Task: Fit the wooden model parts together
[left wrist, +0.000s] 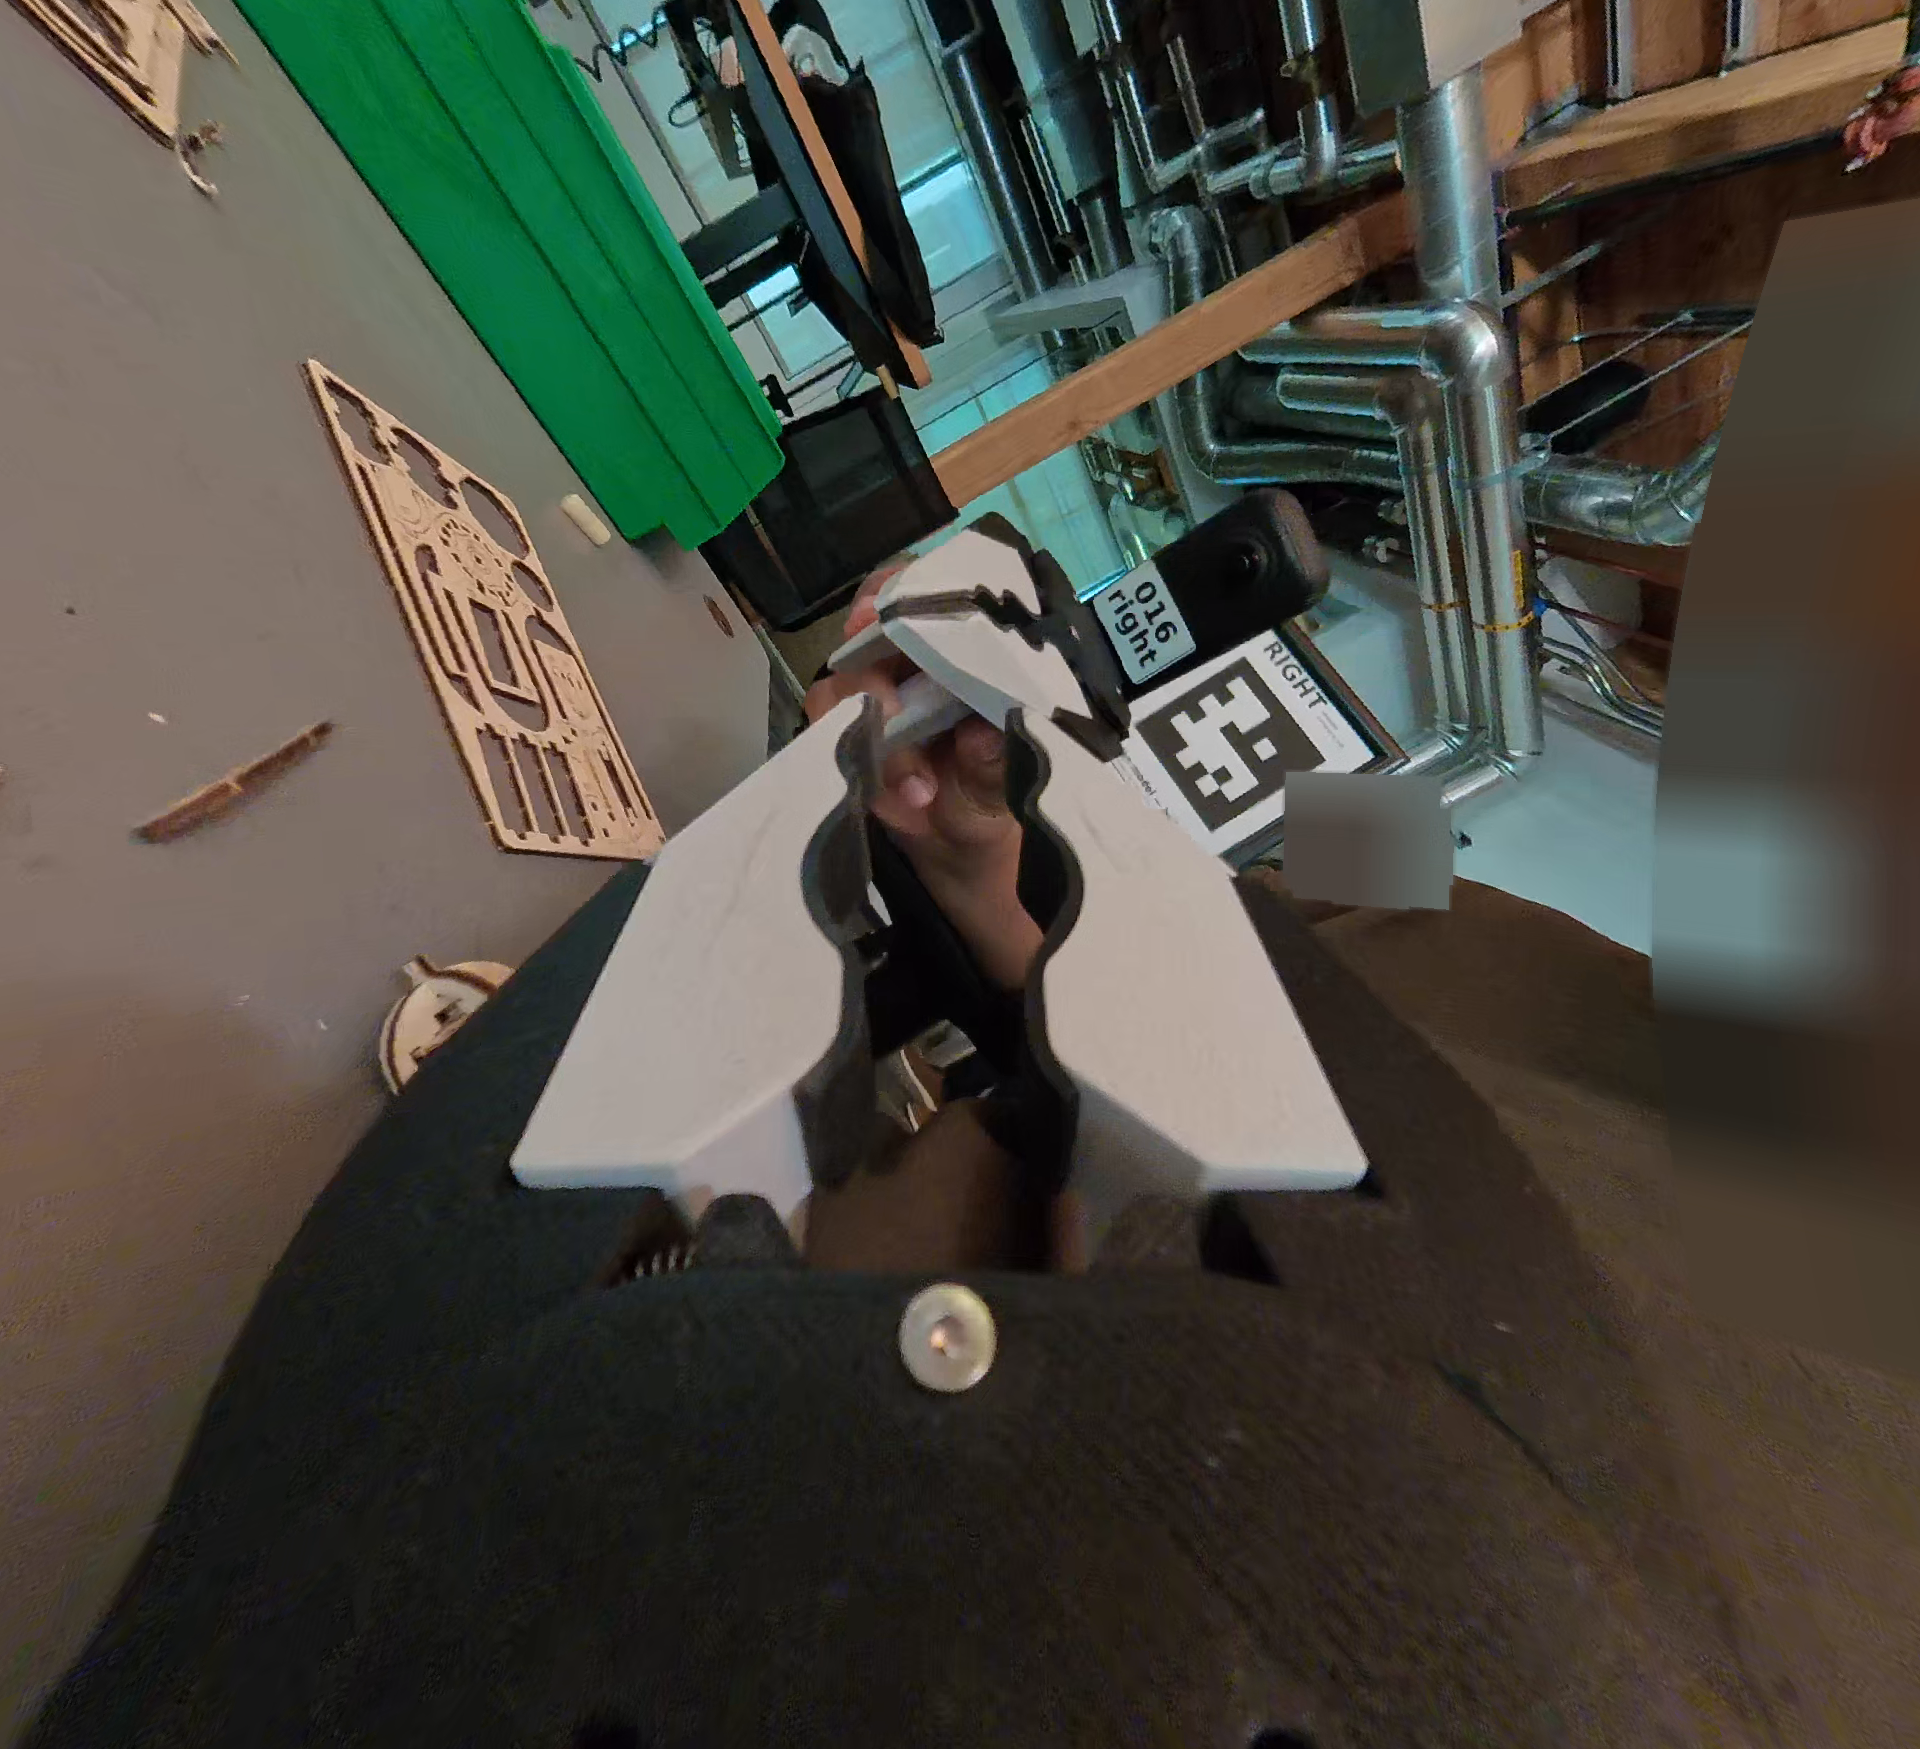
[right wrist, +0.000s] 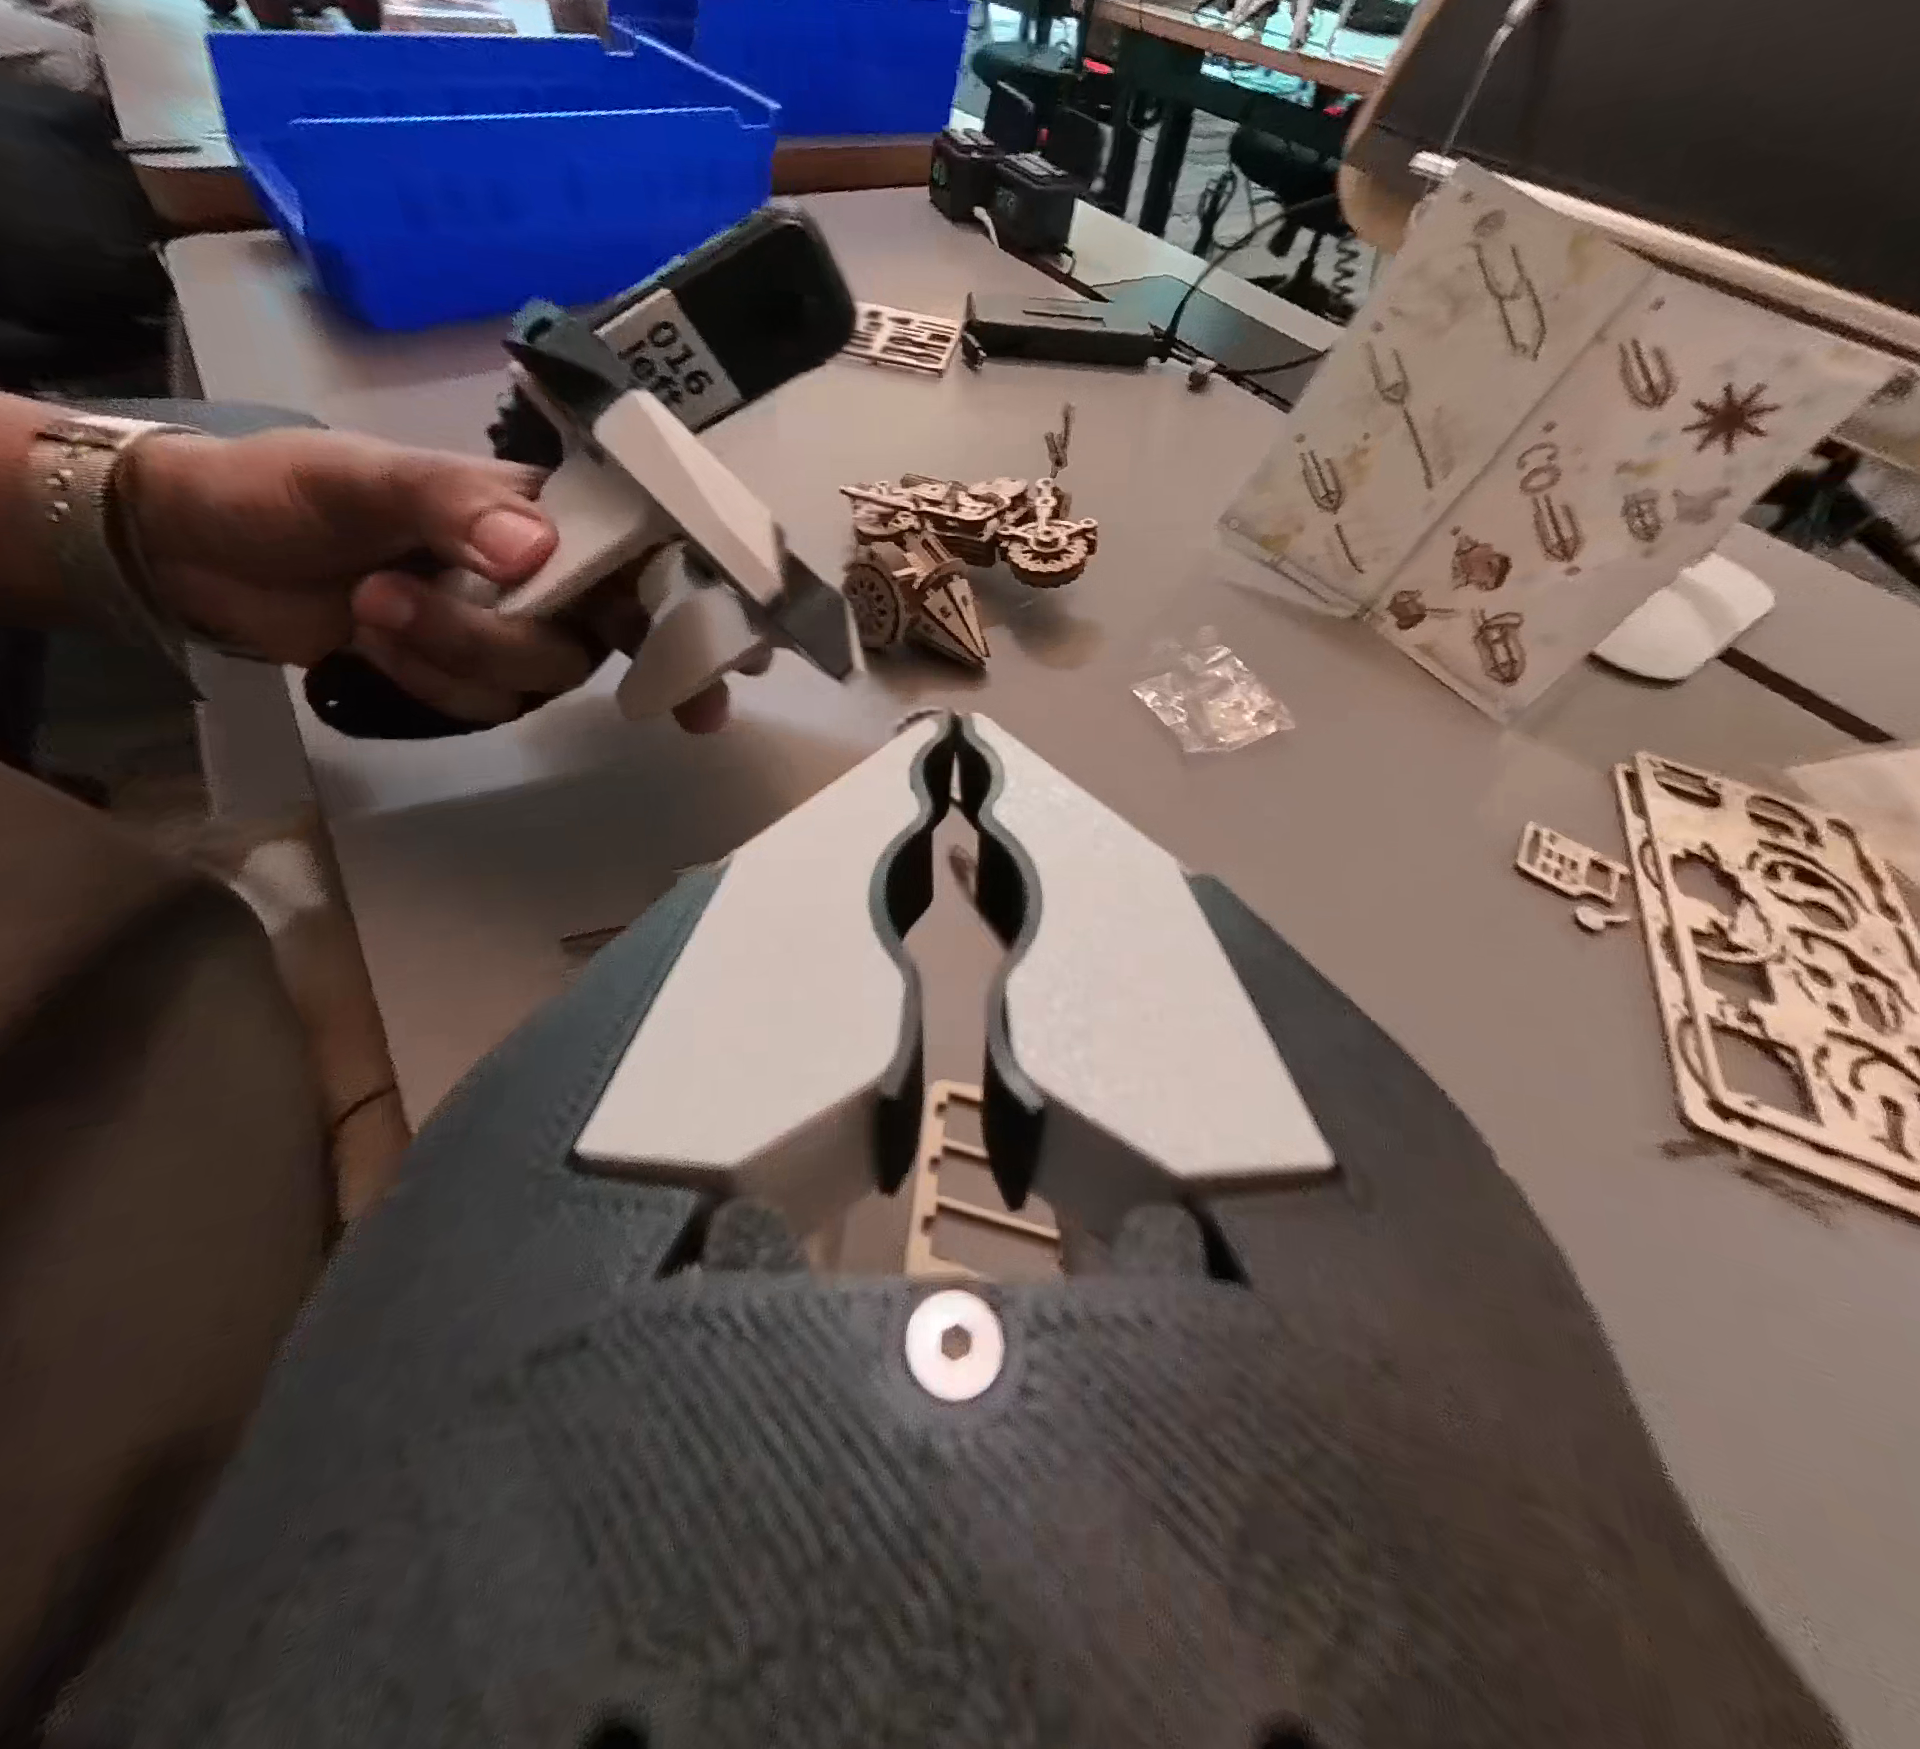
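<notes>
My left gripper (left wrist: 935,720) is open, with nothing between its fingers; through the gap I see a hand and my right gripper (left wrist: 883,634), raised and close ahead. In the right wrist view my right gripper (right wrist: 951,720) is shut above the grey table (right wrist: 1351,868), and I see nothing in its pads. The left gripper (right wrist: 769,650) is held in a hand at the left, its fingers apart. A partly built wooden motorcycle model (right wrist: 966,546) stands on the table just beyond both grippers.
Cut-out wooden sheets (right wrist: 1787,972) and a small loose piece (right wrist: 1564,858) lie at the right. A clear plastic bag (right wrist: 1210,686) and an open instruction booklet (right wrist: 1538,452) are nearby. Blue bins (right wrist: 488,141) stand at the back left. Another wooden sheet (left wrist: 488,629), a wooden strip (left wrist: 234,780) and a green bin (left wrist: 488,172) show in the left wrist view. The tips of both grippers are at nearly the same place. From either gripper's tips it is about 20 cm to the partly built wooden motorcycle model (right wrist: 966,546).
</notes>
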Tool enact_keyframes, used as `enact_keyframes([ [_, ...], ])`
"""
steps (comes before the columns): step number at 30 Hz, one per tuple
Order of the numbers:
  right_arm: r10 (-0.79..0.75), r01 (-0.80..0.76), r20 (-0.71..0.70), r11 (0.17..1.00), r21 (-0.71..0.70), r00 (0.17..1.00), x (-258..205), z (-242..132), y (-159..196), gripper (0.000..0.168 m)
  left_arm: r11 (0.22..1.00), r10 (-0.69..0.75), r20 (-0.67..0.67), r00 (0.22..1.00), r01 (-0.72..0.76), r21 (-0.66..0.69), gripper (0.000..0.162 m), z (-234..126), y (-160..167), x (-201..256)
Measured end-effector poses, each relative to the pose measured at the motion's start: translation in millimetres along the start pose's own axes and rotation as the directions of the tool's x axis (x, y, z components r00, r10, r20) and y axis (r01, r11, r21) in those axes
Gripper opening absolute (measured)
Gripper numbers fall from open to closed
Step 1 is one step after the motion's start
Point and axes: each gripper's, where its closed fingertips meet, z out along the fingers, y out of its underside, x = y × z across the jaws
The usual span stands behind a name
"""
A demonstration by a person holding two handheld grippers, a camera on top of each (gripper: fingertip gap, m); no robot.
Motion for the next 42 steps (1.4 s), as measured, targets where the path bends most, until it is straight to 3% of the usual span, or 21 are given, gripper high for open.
enact_keyframes([
  [4, -0.025, 0.020, -0.054, 0.995, -0.094, 0.998, 18, 0, 22, 0.000, 0.995, 0.021, 0.073, 0.997, -0.028, 0.096, 0.023, -17, -21, -9],
  [8, 0.011, -0.009, 0.005, 0.948, -0.318, 1.000, 11, 20, 68, 0.020, 0.987, 0.075, 0.161, 0.984, -0.096, 0.129, 0.022, -30, -34, -16],
  [11, 0.000, 0.025, 0.068, 0.927, -0.373, 0.998, 4, 40, 73, 0.031, 0.984, 0.129, 0.202, 0.971, -0.150, 0.091, 0.022, -28, -31, -18],
  [17, 0.037, 0.052, 0.164, 0.860, -0.507, 0.986, -1, 68, 96, 0.032, 0.985, 0.151, 0.212, 0.966, -0.166, 0.055, 0.023, -22, -25, -19],
  [19, 0.068, 0.046, 0.188, 0.838, -0.544, 0.980, -4, 70, 102, 0.020, 0.984, 0.146, 0.207, 0.967, -0.164, 0.071, 0.022, -24, -27, -17],
  [22, 0.120, -0.014, 0.191, 0.877, -0.481, 0.974, -3, 65, 85, 0.000, 0.978, 0.155, 0.210, 0.965, -0.180, 0.105, 0.023, -30, -34, -14],
  [26, 0.240, -0.190, 0.196, 0.951, -0.246, 0.951, 9, 47, 39, 0.000, 0.968, 0.164, 0.217, 0.962, -0.199, 0.151, 0.027, -36, -43, -13],
  [29, 0.401, -0.388, 0.281, 0.916, -0.103, 0.872, 13, 30, 12, 0.000, 0.966, 0.146, 0.207, 0.967, -0.185, 0.179, 0.028, -39, -46, -12],
  [32, 0.488, -0.481, 0.291, 0.871, -0.099, 0.823, 20, 27, 13, 0.000, 0.968, 0.130, 0.205, 0.970, -0.169, 0.184, 0.029, -39, -46, -14],
  [35, 0.394, -0.348, 0.214, 0.911, -0.221, 0.894, 17, 39, 41, 0.000, 0.967, 0.131, 0.209, 0.969, -0.171, 0.187, 0.029, -39, -47, -15],
  [38, 0.224, -0.154, 0.177, 0.927, -0.342, 0.958, 4, 55, 62, 0.019, 0.970, 0.118, 0.206, 0.971, -0.157, 0.184, 0.029, -39, -46, -17],
  [42, -0.028, 0.073, 0.107, 0.892, -0.447, 0.994, 4, 74, 81, 0.025, 0.975, 0.108, 0.201, 0.974, -0.143, 0.168, 0.029, -36, -43, -18],
])
